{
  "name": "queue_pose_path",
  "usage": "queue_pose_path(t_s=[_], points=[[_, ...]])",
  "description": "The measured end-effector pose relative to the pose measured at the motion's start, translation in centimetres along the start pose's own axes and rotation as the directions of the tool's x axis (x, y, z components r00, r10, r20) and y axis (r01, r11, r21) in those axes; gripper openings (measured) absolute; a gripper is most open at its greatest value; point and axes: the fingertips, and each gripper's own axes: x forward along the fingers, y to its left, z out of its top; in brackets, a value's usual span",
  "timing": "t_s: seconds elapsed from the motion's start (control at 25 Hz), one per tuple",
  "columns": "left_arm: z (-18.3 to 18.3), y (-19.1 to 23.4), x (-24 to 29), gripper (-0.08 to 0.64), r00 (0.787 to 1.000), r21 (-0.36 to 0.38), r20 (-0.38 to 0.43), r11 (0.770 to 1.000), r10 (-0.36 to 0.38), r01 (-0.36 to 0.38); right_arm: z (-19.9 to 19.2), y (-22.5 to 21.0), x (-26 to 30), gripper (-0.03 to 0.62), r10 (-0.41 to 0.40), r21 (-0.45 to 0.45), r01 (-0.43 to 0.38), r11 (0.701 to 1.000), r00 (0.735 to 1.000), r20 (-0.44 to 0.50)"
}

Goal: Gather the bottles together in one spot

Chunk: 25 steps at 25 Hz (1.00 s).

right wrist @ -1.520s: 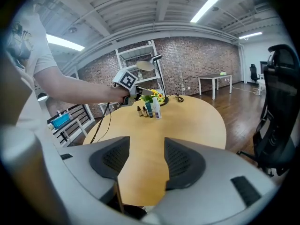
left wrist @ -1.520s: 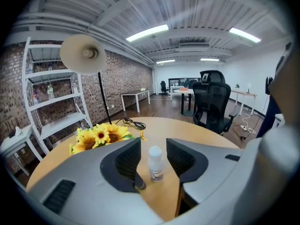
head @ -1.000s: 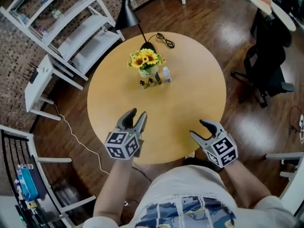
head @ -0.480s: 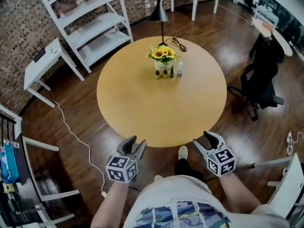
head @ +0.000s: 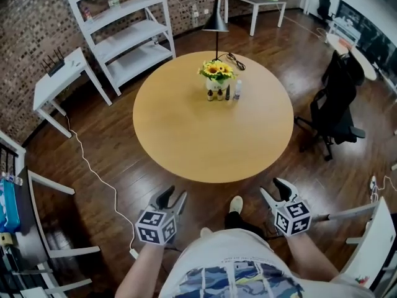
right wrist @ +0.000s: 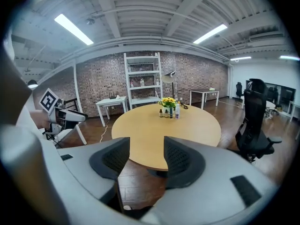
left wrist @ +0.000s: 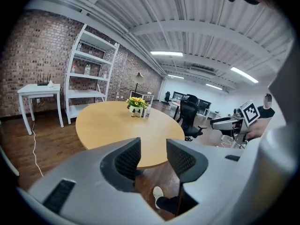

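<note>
Released and empty, the left hand-held gripper (head: 174, 195) hangs over the wooden floor (head: 93, 143), short of the near edge of the round surface (head: 211, 143). Its own view shows the jaws well apart, with only floor and a white shoe (head: 236, 203) seen through the gap. The right hand-held gripper (head: 272, 188) is likewise off the surface and touches nothing. Its jaws stand wide but have just been closing slightly, with no thing between them.

Four bottles (head: 227, 92) stand upright in a tight row on the far part of the surface, well apart from both hand-held grippers. Two small brown ones are at the left, a dark one comes next, and a clear one with a white cap is at the right end. They are too small to read any label or to tell whether they touch each other.

Just behind them is a vase of sunflowers (head: 216, 71), the vase itself mostly hidden by the blooms and the bottles. A black lamp (head: 215, 21) rises beyond it, its base hidden by the flowers, with a coiled cord (head: 236, 58) lying beside it.

Further out are a white shelf unit (head: 118, 33), cut off at the top, a white side table (head: 60, 74) and a black office chair (head: 335, 101). A white cable (head: 99, 180) trails on the floor. The person's forearms are cut off at the bottom edge
</note>
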Motion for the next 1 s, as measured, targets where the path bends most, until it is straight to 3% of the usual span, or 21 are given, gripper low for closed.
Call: queue_pose_path(t_s=[0.28,0.52,1.0], points=[[-0.9,0.1,-1.5,0.179,1.0,-0.011,0.012,1.0,0.0,0.0,-0.5,1.2,-0.6,0.252,-0.008,-0.05,0.006,0.999,1.0,-0.029],[-1.1,0.6,-2.2,0.178,1.0,0.034,0.007,0.999,0.022,-0.022,-0.3,2.2,-1.1,0.249,0.012,-0.069,-0.013,0.998,1.0,-0.016],[-1.8,0.8,-2.2,0.178,1.0,0.015,0.007,1.0,0.026,-0.026,0.1,2.4,-1.5,0.249,0.006,-0.085,-0.007,0.996,1.0,-0.003]])
